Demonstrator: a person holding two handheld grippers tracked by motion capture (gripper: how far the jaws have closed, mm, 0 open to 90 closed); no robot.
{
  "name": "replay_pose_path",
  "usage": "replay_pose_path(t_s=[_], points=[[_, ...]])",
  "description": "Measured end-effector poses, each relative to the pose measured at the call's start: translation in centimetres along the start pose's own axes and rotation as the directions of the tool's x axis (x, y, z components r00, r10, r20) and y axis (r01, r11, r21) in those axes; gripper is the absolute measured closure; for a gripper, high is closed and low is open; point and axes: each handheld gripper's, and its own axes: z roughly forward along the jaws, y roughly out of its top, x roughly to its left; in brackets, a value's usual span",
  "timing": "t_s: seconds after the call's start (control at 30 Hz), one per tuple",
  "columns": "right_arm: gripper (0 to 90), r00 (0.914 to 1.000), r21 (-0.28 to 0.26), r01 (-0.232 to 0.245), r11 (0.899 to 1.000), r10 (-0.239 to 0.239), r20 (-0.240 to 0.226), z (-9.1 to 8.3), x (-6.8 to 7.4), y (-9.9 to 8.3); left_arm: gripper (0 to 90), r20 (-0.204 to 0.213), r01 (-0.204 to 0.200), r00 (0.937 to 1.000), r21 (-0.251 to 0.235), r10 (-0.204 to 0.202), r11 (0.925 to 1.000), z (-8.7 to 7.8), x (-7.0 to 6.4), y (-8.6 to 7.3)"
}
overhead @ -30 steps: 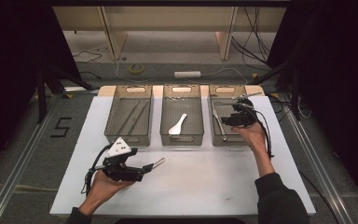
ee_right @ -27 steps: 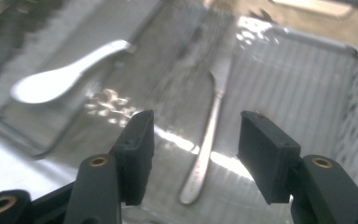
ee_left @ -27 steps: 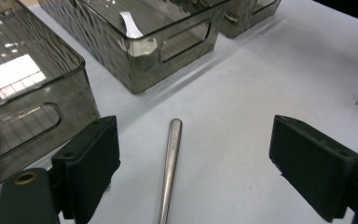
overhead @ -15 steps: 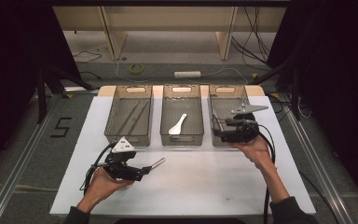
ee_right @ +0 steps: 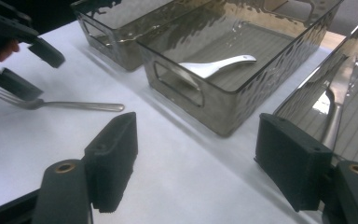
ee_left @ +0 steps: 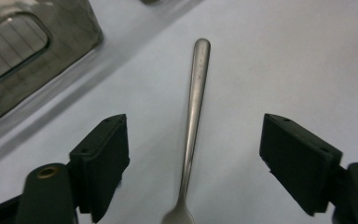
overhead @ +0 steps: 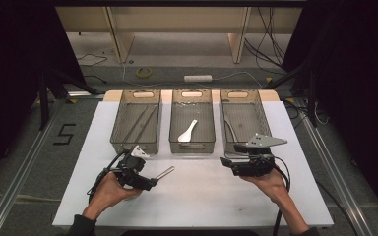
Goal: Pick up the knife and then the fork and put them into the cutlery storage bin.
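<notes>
Left gripper (ee_left: pixel 193 154) jaws wide apart, straddling a metal fork (ee_left: pixel 192 116) lying flat on the white table (overhead: pixel 202 196), near side, in front of the left bin (overhead: pixel 137 120); nothing gripped. Right gripper (ee_right: pixel 196 154) wide open, empty, hovering near the right bin (overhead: pixel 243 118). White spoon (overhead: pixel 187 131) lies in the middle bin (overhead: pixel 192 123).

Left tongs (overhead: pixel 152 184) sit low at the near left, jaws wide apart, pointing right. Right tongs (overhead: pixel 225 162) are held at the right, jaws spread, pointing left.
</notes>
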Motion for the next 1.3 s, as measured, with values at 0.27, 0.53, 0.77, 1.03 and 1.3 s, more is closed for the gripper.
replay_pose_path(t_s=[0.27, 0.53, 0.77, 1.03, 1.3], points=[[27.5, 0.9999, -0.048, -0.01, 0.999, 0.01, -0.014, -1.1, 1.1, -1.7, 35.3, 0.002, -0.003, 1.0, 0.104, 0.002, 0.9946, 0.6, 0.2, 0.0], [27.5, 0.9997, -0.048, -0.014, 0.999, 0.013, -0.022, -1.6, 1.9, -2.8, 46.6, 0.004, -0.015, 0.9999, 0.173, 0.015, 0.9847, 1.2, 0.0, 0.1], [27.6, 0.9994, -0.033, -0.009, 0.999, 0.008, -0.032, -1.8, 2.3, -3.4, 56.3, 0.011, -0.023, 0.9997, 0.233, 0.02, 0.9722, 1.9, 0.1, 0.6], [27.6, 0.9992, -0.021, 0.002, 1.0, -0.003, -0.041, -1.8, 2.7, -3.6, 62.7, 0.018, -0.041, 0.9991, 0.267, 0.038, 0.9627, 2.6, 0.4, 1.2], [27.6, 0.9989, -0.022, 0.009, 1.0, -0.01, -0.045, -2.0, 3.0, -3.7, 71.0, 0.023, -0.058, 0.9983, 0.295, 0.053, 0.9536, 3.3, 0.5, 1.5]])
